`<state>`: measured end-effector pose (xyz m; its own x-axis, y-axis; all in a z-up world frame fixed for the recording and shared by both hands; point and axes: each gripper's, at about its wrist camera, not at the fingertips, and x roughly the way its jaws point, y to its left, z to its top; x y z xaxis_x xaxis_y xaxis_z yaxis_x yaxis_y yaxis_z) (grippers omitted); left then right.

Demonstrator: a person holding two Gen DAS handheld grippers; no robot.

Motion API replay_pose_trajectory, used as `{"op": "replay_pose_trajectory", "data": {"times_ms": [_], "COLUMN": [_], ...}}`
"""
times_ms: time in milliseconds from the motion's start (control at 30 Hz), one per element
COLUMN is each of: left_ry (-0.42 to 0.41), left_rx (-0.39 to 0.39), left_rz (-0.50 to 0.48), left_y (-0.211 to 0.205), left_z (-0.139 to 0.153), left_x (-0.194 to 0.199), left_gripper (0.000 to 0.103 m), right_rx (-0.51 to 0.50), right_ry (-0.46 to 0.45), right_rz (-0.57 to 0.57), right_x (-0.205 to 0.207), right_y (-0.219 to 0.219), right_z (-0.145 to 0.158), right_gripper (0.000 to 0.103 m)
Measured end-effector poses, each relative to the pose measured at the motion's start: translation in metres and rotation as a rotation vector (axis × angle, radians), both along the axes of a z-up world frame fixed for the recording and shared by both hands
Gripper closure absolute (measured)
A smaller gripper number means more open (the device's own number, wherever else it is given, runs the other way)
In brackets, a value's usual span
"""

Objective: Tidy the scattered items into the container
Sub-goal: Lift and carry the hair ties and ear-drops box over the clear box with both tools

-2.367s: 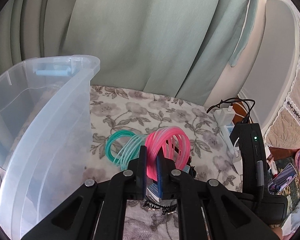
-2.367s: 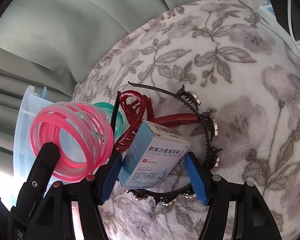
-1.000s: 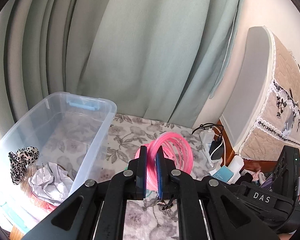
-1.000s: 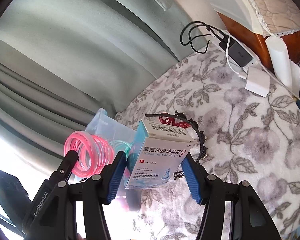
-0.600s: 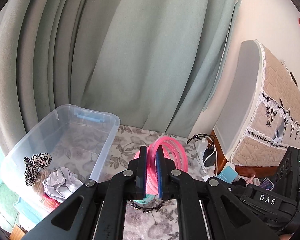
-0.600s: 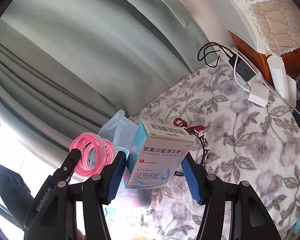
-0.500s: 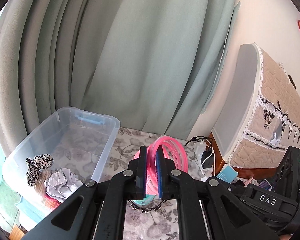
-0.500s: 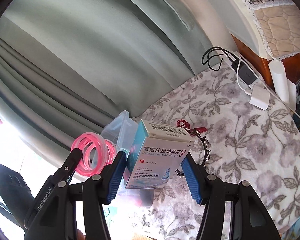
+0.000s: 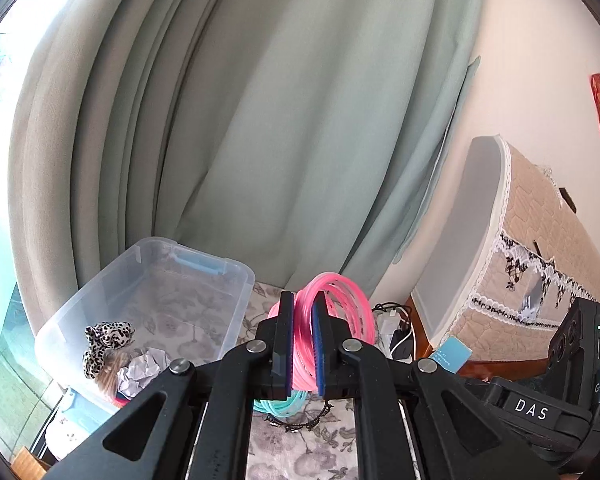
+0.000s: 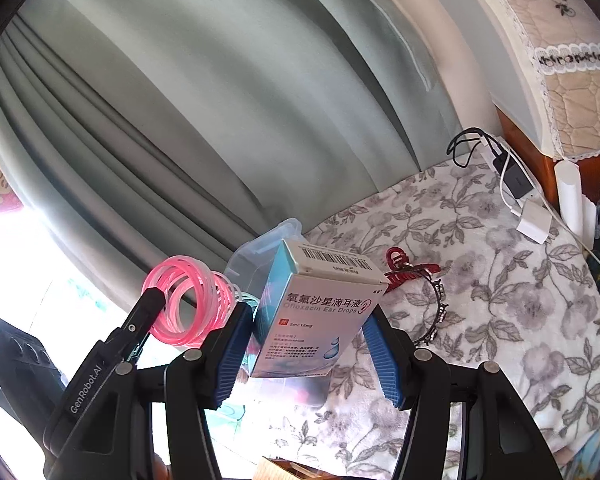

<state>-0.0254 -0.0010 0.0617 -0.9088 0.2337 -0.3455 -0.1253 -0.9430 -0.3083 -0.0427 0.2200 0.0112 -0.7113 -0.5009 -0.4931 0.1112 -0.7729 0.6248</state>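
I am higher than half a second ago: the bin [image 9: 148, 304] sits lower and smaller at lower left of my left view, and more curtain [image 9: 260, 120] fills the frame. My left gripper [image 9: 302, 344] still pinches the pink rings [image 9: 340, 308], jaws nearly shut on the bundle. My right gripper [image 10: 308, 344] still clamps the box [image 10: 316, 312], upright, at centre of the right view. The bin's rim is clear above; its far half is bare. Inside, at its near end, lie one leopard scrunchie [image 9: 104, 340] and one crumpled paper [image 9: 144, 368]. On the floral cloth [image 10: 480, 300] right of the bin stay one teal ring bundle [image 9: 280, 406], one red clip [image 10: 404, 266] and one black headband [image 10: 436, 316], close together.
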Motion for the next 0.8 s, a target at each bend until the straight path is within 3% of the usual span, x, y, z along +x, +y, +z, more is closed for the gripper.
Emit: {"op": "replay_pose_trajectory", "data": {"times_ms": [500, 800], "left_ry": [0.062, 0.072], "left_rx": [0.097, 0.133], "left_rz": [0.135, 0.185], "left_y": [-0.076, -0.106], "left_z": [0.011, 0.007], "left_x": [0.026, 0.029], "left_gripper": [0.095, 0.095], "right_rx": [0.085, 0.138], "right_ry": [0.062, 0.049], "right_rz": [0.108, 0.166], "right_x": [0.008, -0.007], "right_y": [-0.066, -0.097], "right_z": [0.027, 0.023], "right_gripper": [0.043, 0.043]}}
